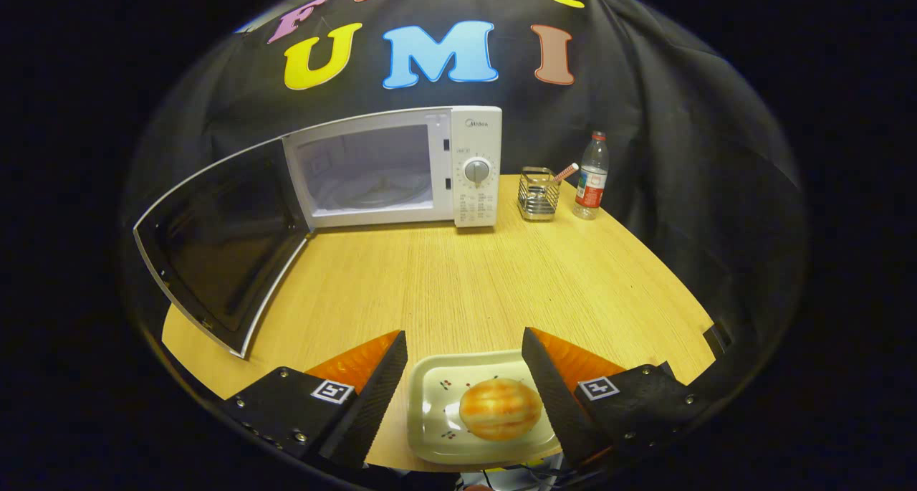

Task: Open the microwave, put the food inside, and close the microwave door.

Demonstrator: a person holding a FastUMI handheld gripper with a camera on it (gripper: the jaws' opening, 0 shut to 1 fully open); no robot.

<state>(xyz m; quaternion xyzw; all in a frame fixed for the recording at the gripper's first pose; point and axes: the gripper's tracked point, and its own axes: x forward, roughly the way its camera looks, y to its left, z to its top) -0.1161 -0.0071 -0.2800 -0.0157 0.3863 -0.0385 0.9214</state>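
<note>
Between the two fingers of the gripper (464, 344) a pale rectangular plate (430, 383) is seen at the near edge of the wooden table (466, 283), with a round orange-and-cream bun (500, 408) lying on it toward the right-hand finger. The fingers are spread wide, one on either side of the plate; whether the right finger touches the plate's rim cannot be told, since that rim is covered by the finger itself. Nothing is gripped. Small printed motifs are made out on the plate, but their shape is too fine to read.

Beyond the fingers, at the back of the table, a white microwave (473, 168) is set with its door (222, 247) swung fully open to the left, so that the dark inner face of the door is turned toward the camera. Its cavity is exposed and a glass turntable is faintly seen inside, washed out by glare. A round dial is mounted on the control panel; the markings beneath it are too small to make out.

To the right of the microwave a wire holder (539, 194) is stood, with a striped stick leaning out of it. Just beside it an upright plastic bottle (592, 177) with a red cap is placed. Cables are glimpsed under the table's near edge, largely cut off.
</note>
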